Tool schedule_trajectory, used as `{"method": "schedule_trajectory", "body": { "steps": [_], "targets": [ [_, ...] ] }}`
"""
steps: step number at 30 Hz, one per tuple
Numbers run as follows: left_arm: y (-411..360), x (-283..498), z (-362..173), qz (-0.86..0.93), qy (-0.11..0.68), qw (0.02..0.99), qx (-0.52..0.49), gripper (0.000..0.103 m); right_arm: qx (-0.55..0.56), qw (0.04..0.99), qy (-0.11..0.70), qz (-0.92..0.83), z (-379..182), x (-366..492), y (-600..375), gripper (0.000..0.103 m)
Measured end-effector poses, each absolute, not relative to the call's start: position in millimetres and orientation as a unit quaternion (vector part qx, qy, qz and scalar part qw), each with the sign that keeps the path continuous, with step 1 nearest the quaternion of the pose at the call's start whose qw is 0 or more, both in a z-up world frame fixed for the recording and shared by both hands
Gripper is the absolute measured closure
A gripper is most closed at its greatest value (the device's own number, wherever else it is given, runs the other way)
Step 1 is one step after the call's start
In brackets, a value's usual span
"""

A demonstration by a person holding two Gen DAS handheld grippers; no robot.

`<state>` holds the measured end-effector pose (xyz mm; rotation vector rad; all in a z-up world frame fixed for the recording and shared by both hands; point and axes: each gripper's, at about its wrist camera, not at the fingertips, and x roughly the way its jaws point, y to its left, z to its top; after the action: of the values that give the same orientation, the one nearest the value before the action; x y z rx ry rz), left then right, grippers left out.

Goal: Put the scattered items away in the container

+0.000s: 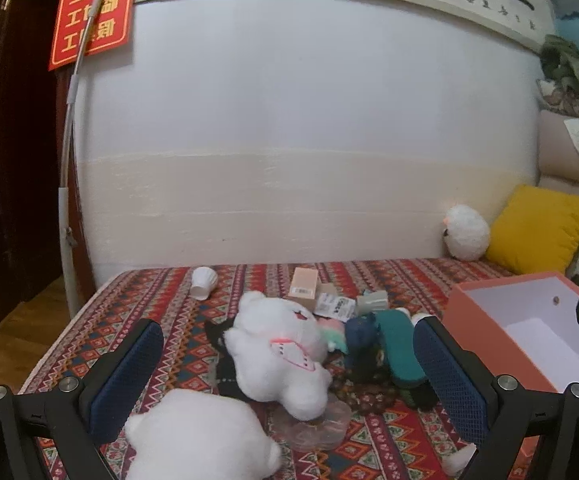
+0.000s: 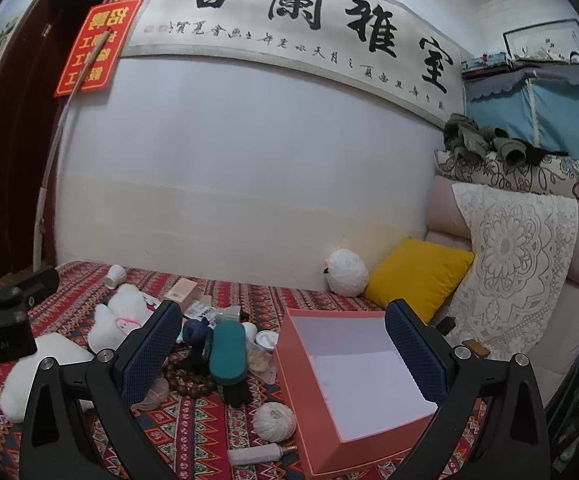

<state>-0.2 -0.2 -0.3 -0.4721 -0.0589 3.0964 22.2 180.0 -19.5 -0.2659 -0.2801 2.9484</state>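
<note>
Two grippers, both spread wide with nothing between the jaws: left gripper (image 1: 289, 364) hangs over the plush pile, right gripper (image 2: 283, 352) frames the container. The salmon box (image 2: 289, 364) sits at 4 o'clock of the pile on the patterned cloth (image 2: 193, 412), lid off, white inside, and looks bare so far, so I'd judge the task barely begun.

Scattered items, left wrist view: white plush cat (image 1: 277, 348) dead centre, second white plush (image 1: 201, 440) at 7 o'clock of it, paper cup (image 1: 203, 282) tipped over at 11 o'clock, tan carton (image 1: 303, 286) at 12 o'clock, teal brush (image 1: 399, 348) at 3 o'clock touching a dark blue thing. Right wrist view adds a twine ball (image 2: 274, 422) just beside the box's near left wall and a grey roll (image 2: 255, 454) at 7 o'clock of the box.

Risks, judged:
- The cat lies over a clear plastic piece (image 1: 317, 428) and on black fabric; a pinch on it could drag those along or flick the beads (image 2: 191, 384).
- Soft plush may slip from the pads on a shallow bite.
- The box is light card; a bump from the right gripper's fingers could shove it or tip it toward the cloth's near edge.
- The twine ball can roll off if nudged.
- Both grippers working the same pile could collide.
</note>
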Motion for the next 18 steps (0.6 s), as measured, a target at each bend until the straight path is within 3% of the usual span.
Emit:
{"method": "schedule_trajectory", "body": {
  "steps": [18],
  "targets": [
    [41.8, 1.6, -13.3, 0.982, 0.028, 0.017, -0.185, 0.0, -0.13, 0.108, -0.033, 0.985, -19.1, 29.2, 208.6, 0.0]
  ]
}}
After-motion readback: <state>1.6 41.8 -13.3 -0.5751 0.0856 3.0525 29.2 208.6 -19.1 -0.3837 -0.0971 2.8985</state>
